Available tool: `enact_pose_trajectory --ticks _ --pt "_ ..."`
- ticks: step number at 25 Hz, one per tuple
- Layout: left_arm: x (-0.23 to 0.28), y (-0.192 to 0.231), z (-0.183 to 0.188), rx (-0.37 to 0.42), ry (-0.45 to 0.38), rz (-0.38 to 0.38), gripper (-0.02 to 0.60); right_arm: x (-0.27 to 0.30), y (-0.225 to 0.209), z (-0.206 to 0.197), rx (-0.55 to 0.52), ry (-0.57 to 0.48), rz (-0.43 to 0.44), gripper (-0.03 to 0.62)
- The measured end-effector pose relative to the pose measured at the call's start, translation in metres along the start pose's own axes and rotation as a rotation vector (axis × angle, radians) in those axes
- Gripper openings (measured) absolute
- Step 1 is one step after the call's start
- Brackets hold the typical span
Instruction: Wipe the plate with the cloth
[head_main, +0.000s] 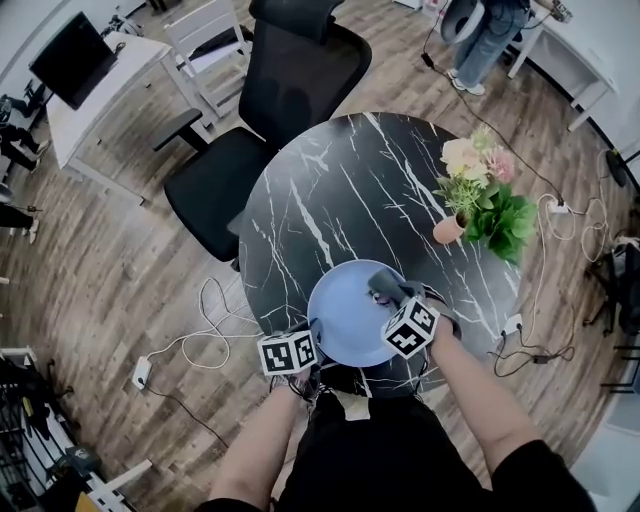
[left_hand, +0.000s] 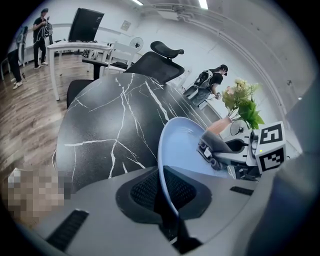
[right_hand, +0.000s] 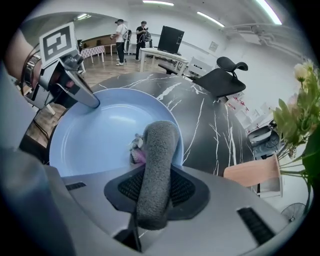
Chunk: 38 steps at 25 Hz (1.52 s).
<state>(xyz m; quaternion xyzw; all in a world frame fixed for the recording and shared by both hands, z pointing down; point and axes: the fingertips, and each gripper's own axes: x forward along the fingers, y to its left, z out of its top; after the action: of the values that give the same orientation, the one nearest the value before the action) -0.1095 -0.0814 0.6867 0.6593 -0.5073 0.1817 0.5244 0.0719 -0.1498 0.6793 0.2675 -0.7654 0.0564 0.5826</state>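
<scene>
A pale blue plate (head_main: 345, 315) is held over the near edge of the black marble table (head_main: 330, 200). My left gripper (head_main: 305, 352) is shut on the plate's near left rim (left_hand: 165, 175), which stands edge-on between its jaws. My right gripper (head_main: 392, 296) is shut on a folded grey cloth (right_hand: 156, 170). The cloth (head_main: 383, 283) rests on the plate's inner face (right_hand: 100, 135) at its right side. In the left gripper view the right gripper (left_hand: 220, 150) and its cloth lie on the plate's far side.
A pot of pink flowers and green leaves (head_main: 480, 195) stands at the table's right. A black office chair (head_main: 270, 110) is pushed up to the far side. Cables and a power strip (head_main: 145, 370) lie on the wooden floor. People stand in the background.
</scene>
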Motion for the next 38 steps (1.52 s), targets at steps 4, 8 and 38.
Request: enact_pose_trajectory --ticks 4,8,38 --pt "0.000 0.001 0.000 0.002 0.002 0.000 0.040 0.008 -0.008 0.018 -0.013 -0.011 -0.015 0.114" --pt "0.000 0.002 0.000 -0.009 -0.007 -0.001 0.041 0.018 -0.014 0.037 -0.037 -0.019 -0.023 0.114" --pt "0.003 0.004 -0.002 -0.059 -0.035 0.005 0.044 0.006 0.095 0.106 0.087 -0.243 0.281 0.114"
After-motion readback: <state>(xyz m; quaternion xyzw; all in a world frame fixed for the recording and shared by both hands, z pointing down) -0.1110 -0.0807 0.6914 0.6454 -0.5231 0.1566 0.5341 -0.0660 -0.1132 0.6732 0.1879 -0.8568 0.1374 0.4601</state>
